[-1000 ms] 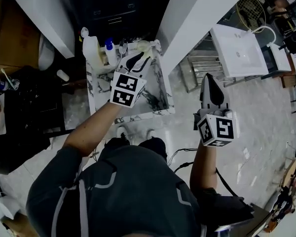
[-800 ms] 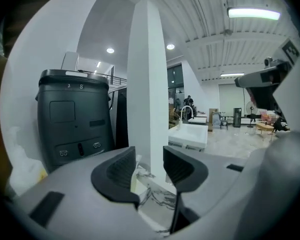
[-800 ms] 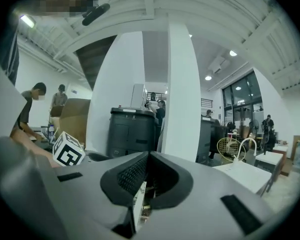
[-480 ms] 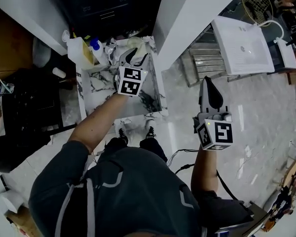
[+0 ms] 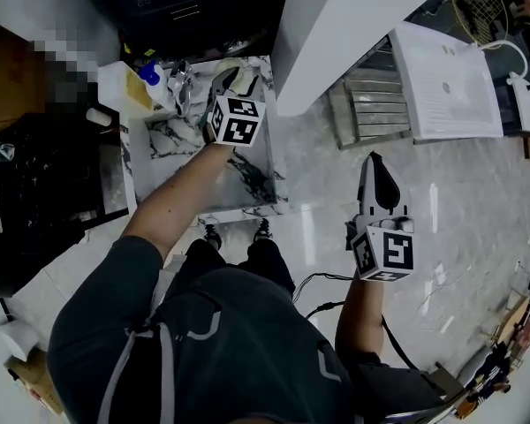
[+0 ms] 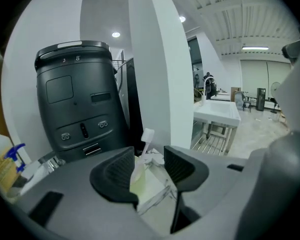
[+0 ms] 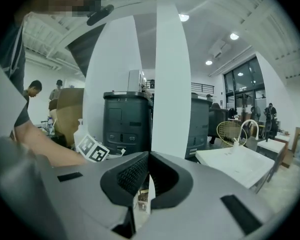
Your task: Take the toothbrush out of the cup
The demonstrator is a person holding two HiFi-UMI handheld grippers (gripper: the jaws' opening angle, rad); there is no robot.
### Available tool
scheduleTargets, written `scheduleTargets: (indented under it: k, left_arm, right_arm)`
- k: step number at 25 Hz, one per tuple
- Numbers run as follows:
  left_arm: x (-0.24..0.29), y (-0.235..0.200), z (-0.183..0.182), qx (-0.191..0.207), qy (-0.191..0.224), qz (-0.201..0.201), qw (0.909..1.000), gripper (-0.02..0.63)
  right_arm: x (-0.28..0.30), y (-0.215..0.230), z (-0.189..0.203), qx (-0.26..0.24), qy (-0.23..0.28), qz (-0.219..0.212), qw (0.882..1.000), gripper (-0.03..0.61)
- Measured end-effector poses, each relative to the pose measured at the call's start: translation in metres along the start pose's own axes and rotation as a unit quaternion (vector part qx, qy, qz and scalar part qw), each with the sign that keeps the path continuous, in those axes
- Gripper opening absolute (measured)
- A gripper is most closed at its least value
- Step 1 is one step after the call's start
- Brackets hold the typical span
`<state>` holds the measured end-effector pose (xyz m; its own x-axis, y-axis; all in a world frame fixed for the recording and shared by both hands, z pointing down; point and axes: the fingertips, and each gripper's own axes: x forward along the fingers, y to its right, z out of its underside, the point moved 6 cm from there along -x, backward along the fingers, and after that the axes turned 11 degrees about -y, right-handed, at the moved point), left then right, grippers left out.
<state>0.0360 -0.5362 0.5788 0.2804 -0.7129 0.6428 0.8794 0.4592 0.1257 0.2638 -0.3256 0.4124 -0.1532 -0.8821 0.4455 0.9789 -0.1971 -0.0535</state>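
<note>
Toothbrush (image 6: 147,135) stands bristles-up in a pale cup (image 6: 140,181), straight ahead of the left gripper (image 6: 147,156) in its own view. The jaws have just been opening and stand wide; brush and cup show in the gap, and neither pad touches them.

In the right gripper view, the right gripper (image 7: 147,156) is closed, tips together on nothing.

In the head view, the left gripper (image 5: 237,79) reaches over a marble stand (image 5: 256,170), with the right gripper (image 5: 375,162) well apart over the floor.

Closing too low would likely pinch the cup's rim along with the handle, then lift or tip the cup.
</note>
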Motion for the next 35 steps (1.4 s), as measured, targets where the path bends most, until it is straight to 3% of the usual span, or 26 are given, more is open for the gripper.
scheduleTargets:
  k: [7, 18, 22, 26, 35]
  left_arm:
    - [0.033, 0.004, 0.003, 0.0, -0.035, -0.019, 0.9992, 0.189]
    - [0.051, -0.002, 0.0, 0.004, -0.052, -0.056, 0.9971, 0.153]
    - [0.052, -0.006, 0.0, 0.001, -0.059, -0.071, 0.9957, 0.082]
    - [0.049, -0.008, -0.001, 0.012, -0.058, -0.077, 0.9953, 0.064]
    - [0.033, -0.018, -0.011, -0.009, -0.04, -0.07, 0.9967, 0.031]
  right_arm:
    - [0.016, 0.023, 0.022, 0.011, -0.022, -0.006, 1.0, 0.028]
    - [0.028, 0.041, 0.043, 0.028, -0.027, -0.019, 0.999, 0.028]
    - [0.028, 0.043, 0.048, 0.031, -0.03, -0.02, 0.999, 0.028]
    - [0.027, 0.046, 0.052, 0.037, -0.032, -0.018, 0.999, 0.028]
    - [0.02, 0.043, 0.046, 0.041, -0.024, -0.03, 0.998, 0.028]
